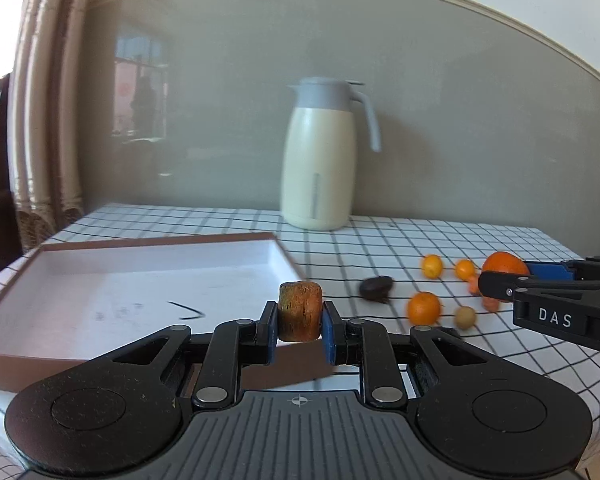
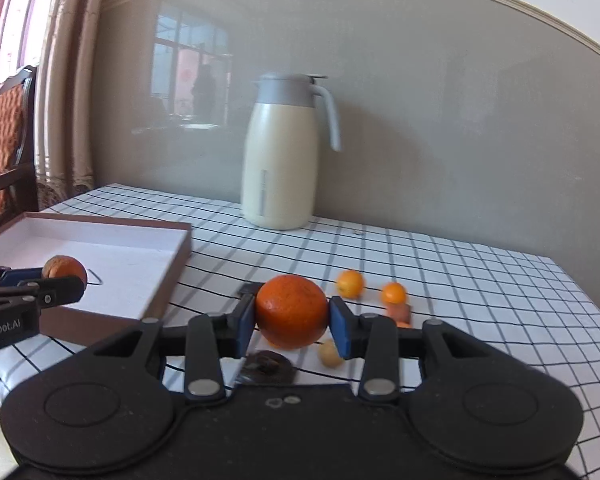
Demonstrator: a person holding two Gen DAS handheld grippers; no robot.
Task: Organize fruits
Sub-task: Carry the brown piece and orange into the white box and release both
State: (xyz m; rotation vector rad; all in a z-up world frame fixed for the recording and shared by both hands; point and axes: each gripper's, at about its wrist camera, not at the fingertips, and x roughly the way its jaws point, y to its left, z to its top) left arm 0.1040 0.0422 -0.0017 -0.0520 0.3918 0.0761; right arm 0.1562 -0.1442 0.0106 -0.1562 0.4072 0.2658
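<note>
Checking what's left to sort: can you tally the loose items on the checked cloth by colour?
Orange round fruits: 3
Small reddish pieces: 2
Dark brown lump: 1
Tan-green round fruit: 1
Total: 7

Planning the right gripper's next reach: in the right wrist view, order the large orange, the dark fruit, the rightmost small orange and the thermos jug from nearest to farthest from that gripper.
1. large orange, held in the right gripper.
2. dark fruit, just below it on the cloth.
3. rightmost small orange, ahead to the right.
4. thermos jug, at the wall.
</note>
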